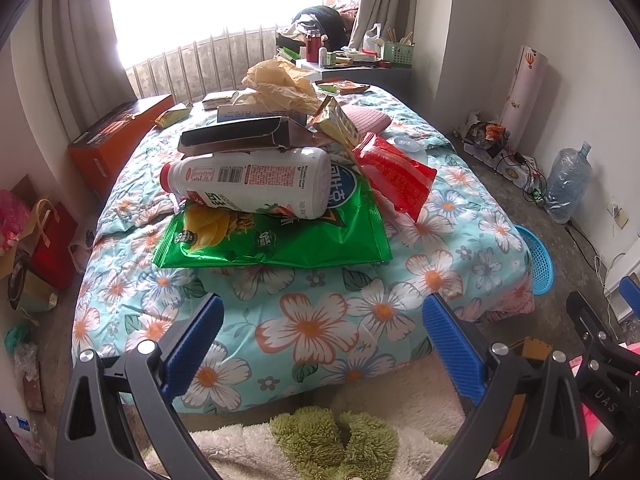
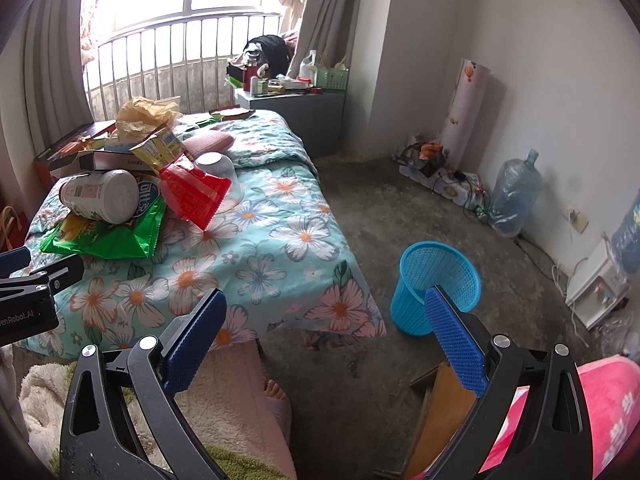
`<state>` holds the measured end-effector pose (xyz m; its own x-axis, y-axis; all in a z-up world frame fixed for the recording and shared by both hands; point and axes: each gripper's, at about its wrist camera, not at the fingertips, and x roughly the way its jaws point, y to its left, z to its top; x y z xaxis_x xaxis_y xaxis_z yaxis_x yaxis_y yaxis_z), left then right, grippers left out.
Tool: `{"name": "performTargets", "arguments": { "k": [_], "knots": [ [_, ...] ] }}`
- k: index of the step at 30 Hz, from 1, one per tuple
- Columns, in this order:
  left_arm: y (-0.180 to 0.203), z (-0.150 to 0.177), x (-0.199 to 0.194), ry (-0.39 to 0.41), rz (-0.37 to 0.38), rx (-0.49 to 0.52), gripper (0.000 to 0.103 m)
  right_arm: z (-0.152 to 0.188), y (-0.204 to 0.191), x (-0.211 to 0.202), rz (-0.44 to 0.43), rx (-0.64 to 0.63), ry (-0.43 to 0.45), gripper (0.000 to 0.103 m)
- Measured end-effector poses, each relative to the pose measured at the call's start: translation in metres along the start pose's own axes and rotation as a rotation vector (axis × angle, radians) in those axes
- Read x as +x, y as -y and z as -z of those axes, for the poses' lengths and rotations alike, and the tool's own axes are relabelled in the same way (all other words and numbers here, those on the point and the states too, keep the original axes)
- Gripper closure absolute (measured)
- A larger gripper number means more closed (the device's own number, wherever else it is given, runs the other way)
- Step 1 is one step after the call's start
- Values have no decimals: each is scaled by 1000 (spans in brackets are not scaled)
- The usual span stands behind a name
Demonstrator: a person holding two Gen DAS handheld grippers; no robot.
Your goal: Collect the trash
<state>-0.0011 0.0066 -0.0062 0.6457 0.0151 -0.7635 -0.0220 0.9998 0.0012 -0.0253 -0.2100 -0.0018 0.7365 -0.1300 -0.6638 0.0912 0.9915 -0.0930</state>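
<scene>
Facing the bed's trash heap, my left fingers (image 1: pixel 322 338) gape empty below the white plastic bottle (image 1: pixel 248 182), lying crosswise, cap leftward; my right fingers (image 2: pixel 326 334), also spread empty, sit nearer the blue mesh bin (image 2: pixel 438 286).

A heap of trash is piled on the bed (image 1: pixel 320 320): a chip bag (image 1: pixel 280 236) lies at the bottom, a bottle (image 1: pixel 248 180) is laid on its side upon it, and a flat carton (image 1: pixel 236 134) rests above the bottle, with a crumpled paper bag (image 1: pixel 280 84) at the top. A snack packet (image 1: pixel 396 172) leans against the heap's right side. A basket (image 2: pixel 436 284) stands upright on the floor (image 2: pixel 400 208), to the right of the bed's near corner.
</scene>
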Motion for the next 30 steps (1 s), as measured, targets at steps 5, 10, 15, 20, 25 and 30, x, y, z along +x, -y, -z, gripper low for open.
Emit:
{"name": "performTargets", "arguments": {
  "k": [5,10,15,20,25,30],
  "knots": [
    [0,1,1,-10,-1,1,6,-1,1,2,-5,2,-7,8],
    [0,2,1,-8,-4,-1,6,-1,1,1,-12,-1,-8,8],
    [-1,2,2,-12,-9,-2,6,-1,0,2,-13,1,-9,8],
    [-3,2,2,-18,-18,-7,6,-2,1,4,-13,5,-14,8],
    [-4,2,3,-12,-23,-5,6,-2,1,5,-11,7,-18,8],
    [-4,3,5,-21,-23,0,6,-3,1,6,-12,4,-22,8]
  ]
}}
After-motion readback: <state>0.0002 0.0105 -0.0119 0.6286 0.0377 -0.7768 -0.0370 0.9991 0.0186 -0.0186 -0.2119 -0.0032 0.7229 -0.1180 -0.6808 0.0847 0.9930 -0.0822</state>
